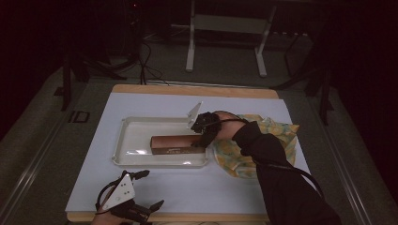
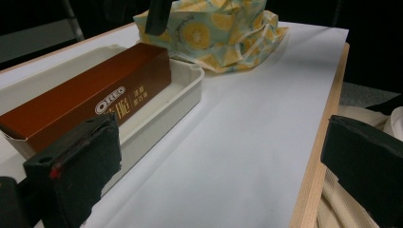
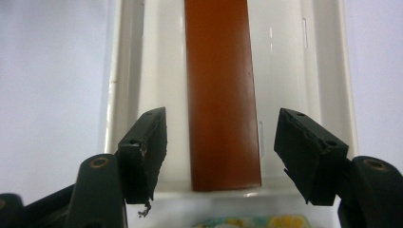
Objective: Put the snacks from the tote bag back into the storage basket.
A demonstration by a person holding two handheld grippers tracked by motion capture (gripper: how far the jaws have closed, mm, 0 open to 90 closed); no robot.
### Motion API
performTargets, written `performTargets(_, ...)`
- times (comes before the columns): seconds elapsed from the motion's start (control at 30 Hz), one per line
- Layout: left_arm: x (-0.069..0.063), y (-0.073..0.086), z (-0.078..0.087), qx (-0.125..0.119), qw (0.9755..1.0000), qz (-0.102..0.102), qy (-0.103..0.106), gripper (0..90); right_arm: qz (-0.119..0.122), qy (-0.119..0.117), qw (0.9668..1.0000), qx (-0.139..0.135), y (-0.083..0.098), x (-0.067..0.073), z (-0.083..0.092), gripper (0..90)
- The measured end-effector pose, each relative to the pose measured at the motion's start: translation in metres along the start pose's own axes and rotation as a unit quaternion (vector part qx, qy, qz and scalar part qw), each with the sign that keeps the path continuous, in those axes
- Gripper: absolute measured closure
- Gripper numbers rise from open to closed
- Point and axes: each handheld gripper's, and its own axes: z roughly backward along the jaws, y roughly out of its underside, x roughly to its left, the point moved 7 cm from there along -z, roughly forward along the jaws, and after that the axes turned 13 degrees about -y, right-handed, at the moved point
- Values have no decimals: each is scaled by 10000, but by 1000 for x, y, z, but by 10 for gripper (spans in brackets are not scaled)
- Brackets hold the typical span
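Observation:
A long brown Oreo box (image 1: pixel 177 143) lies in a white tray (image 1: pixel 136 157) in the middle of the table. My right gripper (image 1: pixel 204 136) is at the box's right end. In the right gripper view the gripper (image 3: pixel 221 149) is open, one jaw on each side of the box (image 3: pixel 222 95), with a gap to it on both sides. The tray's rim (image 3: pixel 114 90) runs along the left. My left gripper (image 1: pixel 145 190) stands open near the table's front edge, left of centre. In the left gripper view the box (image 2: pixel 90 102) and tray (image 2: pixel 187 88) sit ahead of the wide-open gripper (image 2: pixel 221 161).
A crumpled yellow patterned cloth (image 1: pixel 277 136) lies right of the tray, under my right forearm, and shows as cloth (image 2: pixel 214 33) in the left gripper view. White paper (image 1: pixel 197 185) covers the wooden tabletop. A white metal stand (image 1: pixel 225 28) is on the floor beyond the table.

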Motion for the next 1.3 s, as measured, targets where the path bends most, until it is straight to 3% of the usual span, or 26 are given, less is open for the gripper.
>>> performTargets(0.1,0,0,0,4,10000,1,1,0,-53,-17,10000,-50,3,2,5,352)
performTargets(0.3,0,0,-1,18,10000,-16,-1,0,-221,175,9996,-40,16,4,18,294)
performTargets(0.6,0,0,-1,24,10000,-9,8,0,-776,553,9944,-455,35,-2,43,130)
performTargets(0.7,0,0,-1,30,10000,-8,15,0,-866,610,9927,-573,42,-4,50,126)
performTargets(0.83,0,0,-1,33,10000,-5,23,0,-977,866,9890,-689,54,-7,59,143)
performTargets(1.0,0,0,-1,29,10000,13,10,0,-1297,908,9824,-986,68,-7,69,144)
performTargets(1.07,0,1,-1,35,10000,9,17,0,-1330,926,9816,-1013,71,-6,71,148)
performTargets(1.3,1,0,-1,21,10000,37,-17,0,-1687,1456,9667,-1257,97,-5,79,164)
